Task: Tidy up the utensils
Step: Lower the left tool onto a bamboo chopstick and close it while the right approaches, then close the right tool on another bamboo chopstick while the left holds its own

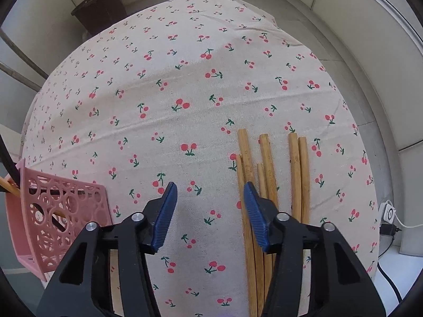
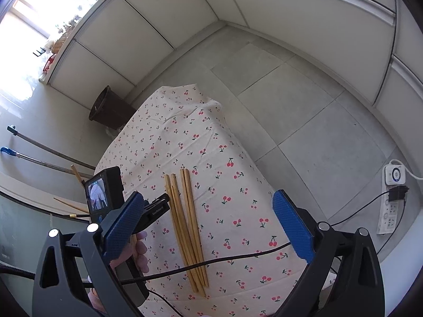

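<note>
Several bamboo chopsticks (image 1: 264,153) lie side by side on the cherry-print tablecloth (image 1: 185,79). My left gripper (image 1: 210,187) points steeply down at the cloth just left of them. Its jaws stand apart with only bare cloth between, and its right finger (image 1: 257,216) hangs over the leftmost sticks. A pink perforated basket (image 1: 58,211) at the left table edge holds a few chopsticks (image 1: 10,186). In the right wrist view my right gripper (image 2: 207,198) hangs wide open high above the chopsticks (image 2: 191,211). A hand (image 2: 138,251) holds the left gripper (image 2: 162,200) beside them.
A black cable (image 2: 238,257) crosses the near end of the chopsticks. A brown bin (image 2: 111,111) stands on the floor beyond the table's far left corner. A white power strip (image 2: 391,206) lies on the floor to the right. Two long handles (image 2: 39,155) lean at the left.
</note>
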A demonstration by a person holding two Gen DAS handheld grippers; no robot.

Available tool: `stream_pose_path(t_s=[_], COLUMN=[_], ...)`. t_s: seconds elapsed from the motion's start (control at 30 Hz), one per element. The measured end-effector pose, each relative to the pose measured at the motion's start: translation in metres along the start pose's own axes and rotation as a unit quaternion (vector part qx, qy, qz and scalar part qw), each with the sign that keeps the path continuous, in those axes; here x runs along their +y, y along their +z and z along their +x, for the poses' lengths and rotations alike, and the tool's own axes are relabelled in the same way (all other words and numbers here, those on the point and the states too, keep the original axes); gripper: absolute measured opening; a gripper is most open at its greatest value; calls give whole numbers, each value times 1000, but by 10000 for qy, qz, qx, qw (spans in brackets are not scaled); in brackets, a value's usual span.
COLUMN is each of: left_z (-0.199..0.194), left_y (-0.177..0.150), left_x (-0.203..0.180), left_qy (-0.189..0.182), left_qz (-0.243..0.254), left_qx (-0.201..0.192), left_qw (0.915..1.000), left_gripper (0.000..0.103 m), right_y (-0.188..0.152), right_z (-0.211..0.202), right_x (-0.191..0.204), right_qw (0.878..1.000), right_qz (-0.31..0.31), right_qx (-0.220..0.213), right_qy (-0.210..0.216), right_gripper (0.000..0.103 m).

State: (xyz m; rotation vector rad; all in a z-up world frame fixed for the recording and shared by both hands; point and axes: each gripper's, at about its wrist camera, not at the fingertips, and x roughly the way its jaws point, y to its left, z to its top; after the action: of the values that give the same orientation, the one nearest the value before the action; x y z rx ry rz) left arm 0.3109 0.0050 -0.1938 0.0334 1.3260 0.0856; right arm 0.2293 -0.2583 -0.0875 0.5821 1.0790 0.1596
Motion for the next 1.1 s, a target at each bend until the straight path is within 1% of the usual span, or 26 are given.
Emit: stream_pose_path(t_s=[0.03,0.07,0.1,0.17,0.2,0.3,0.33,0.37,0.47,0.57,0.67,0.8,0.93,1.0,1.07,1.1], left_z=[4,8,8,8,8,8,8,9,4,-4,-16,-45,-81,-97,-110,-114], left_y=[1,1,2,5,5,7,6,5,-9,-27,-48,-71,-99,-115,-128,-133], left_x=[-3,-5,-7,-8,-7,-7,-7,-5,-7,-9,-3,12,31,38,43,44], left_qy=[-112,-155,-115,-289,-373,-445,-451,-476,-540,-429,-513,-654,-835,-980,-1062,-1071], left_qz=[0,8,73,61,38,71,90,116,301,432,355,163,-127,-219,-281,-283], left_qx=[91,168,121,147,162,101,70,38,-102,-267,-386,-691,-1117,-1261,-1395,-1458], left_qw=[9999,9997,9998,9995,9992,9989,9989,9988,9980,9978,9973,9953,9902,9869,9841,9831], left_gripper=[39,38,38,28,27,20,15,8,5,5,4,5,5,5,5,5], right_y=[0,1,1,3,4,6,7,8,9,9,8,6,6,7,8,7], right_z=[1,2,4,6,9,17,20,24,37,53,74,105,128,139,151,156], right_x=[0,0,0,-2,-3,-5,-5,-5,2,11,22,35,46,45,47,50], right_qw=[10000,10000,10000,9999,9999,9997,9997,9996,9992,9983,9969,9960,9961,9964,9957,9950], right_qz=[-4,-7,-8,17,41,119,125,116,14,-120,-241,-223,-325,-244,-278,-375], right_qx=[0,1,1,8,21,108,137,170,254,347,459,745,592,604,665,659], right_qy=[-17,-43,-73,-124,-143,-167,-172,-189,-305,-444,-590,-439,-561,-543,-590,-657], right_gripper=[95,95,95,95,95,95,95,95,95,95,95,95,95,90,76,73])
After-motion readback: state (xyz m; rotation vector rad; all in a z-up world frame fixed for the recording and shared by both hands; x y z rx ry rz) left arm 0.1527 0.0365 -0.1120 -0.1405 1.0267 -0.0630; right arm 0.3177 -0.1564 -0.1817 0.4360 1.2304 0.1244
